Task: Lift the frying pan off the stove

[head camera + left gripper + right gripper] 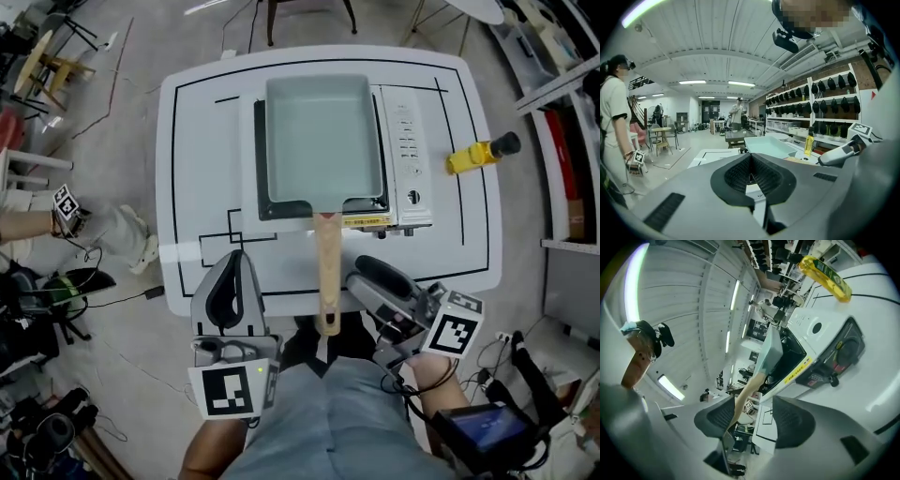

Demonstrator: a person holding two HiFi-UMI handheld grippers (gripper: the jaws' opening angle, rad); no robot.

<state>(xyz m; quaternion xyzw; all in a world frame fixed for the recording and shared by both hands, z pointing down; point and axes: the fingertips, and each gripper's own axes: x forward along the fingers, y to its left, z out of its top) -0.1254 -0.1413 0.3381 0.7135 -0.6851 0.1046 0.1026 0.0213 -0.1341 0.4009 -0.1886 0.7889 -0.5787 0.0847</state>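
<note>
Frying pan [319,141]: rectangular, pale teal, sitting flat on the portable stove [409,150] at the centre of the white table [187,141]. The pan's long axis runs far-to-near in the head view. Its wooden handle [326,272] points straight back toward the person, and the handle's end overhangs the table's near edge. Right gripper [366,272]: low at the near edge, just right of the handle and clear of it. Its own view shows the jaws spread wide and the pads pressing on nothing. In that view the handle [749,385] runs down toward the inner edge of one pad, with the pan and stove beyond. Left gripper [234,265]: on the other side of the handle, near the table's front edge, tips aimed at the table. Its own view shows the two pads closed together with nothing gripped. A yellow bottle [473,155] lies on the table right of the stove, well apart from the pan.
</note>
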